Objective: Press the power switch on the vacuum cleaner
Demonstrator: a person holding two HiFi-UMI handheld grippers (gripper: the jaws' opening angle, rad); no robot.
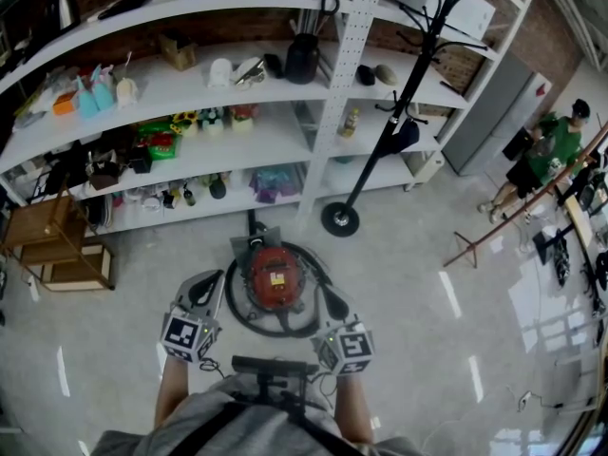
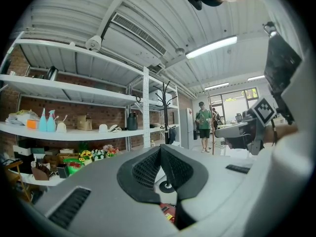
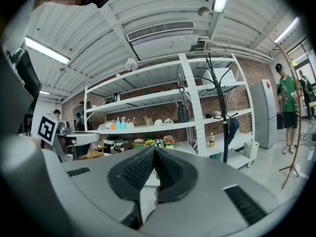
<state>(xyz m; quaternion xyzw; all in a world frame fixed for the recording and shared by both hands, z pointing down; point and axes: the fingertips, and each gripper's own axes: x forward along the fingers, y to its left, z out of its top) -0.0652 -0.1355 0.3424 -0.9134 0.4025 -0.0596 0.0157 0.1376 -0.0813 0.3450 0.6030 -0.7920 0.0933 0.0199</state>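
As left claw (image 1: 210,284) and right claw (image 1: 333,304) hover closed, vacuum cleaner (image 1: 274,278) between them

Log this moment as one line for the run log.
stage: pre-press | left hand-held gripper: shut, empty | right hand-held gripper: shut, empty | vacuum: on floor, untouched

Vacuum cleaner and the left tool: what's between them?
The black hose curls between the vacuum cleaner and the left tool, seen in the head view.

Red vacuum cleaner (image 1: 274,278) (black hose (image 1: 232,302)), white shelves (image 1: 180,91)
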